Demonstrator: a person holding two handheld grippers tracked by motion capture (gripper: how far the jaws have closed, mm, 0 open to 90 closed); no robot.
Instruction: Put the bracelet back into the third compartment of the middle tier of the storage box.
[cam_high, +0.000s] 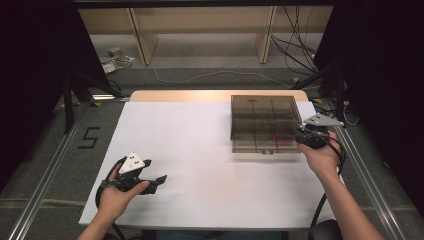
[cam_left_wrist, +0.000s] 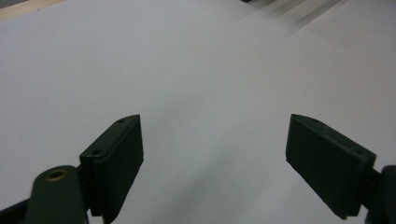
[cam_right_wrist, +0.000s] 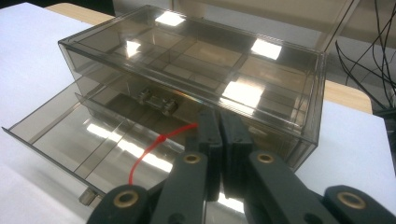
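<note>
A smoky see-through drawer box (cam_high: 260, 112) stands at the table's far right, its lower drawer (cam_right_wrist: 70, 135) pulled out toward me. Over that drawer my right gripper (cam_high: 296, 132) is shut, and in the right gripper view its closed jaws (cam_right_wrist: 219, 116) pinch one end of a thin red cord (cam_right_wrist: 156, 142). The cord loops down into the drawer (cam_high: 281, 136). My left gripper (cam_high: 157, 182) rests low over the white table sheet (cam_high: 200, 150) at the near left. It is open (cam_left_wrist: 215, 121), with nothing between its pads.
The box's upper drawer is closed, with small knobs (cam_right_wrist: 156, 100) on its front. Metal rails (cam_high: 45, 175) run along both sides of the table. Beyond it are a wooden shelf frame (cam_high: 145, 40) and loose cables (cam_high: 295, 50) on the floor.
</note>
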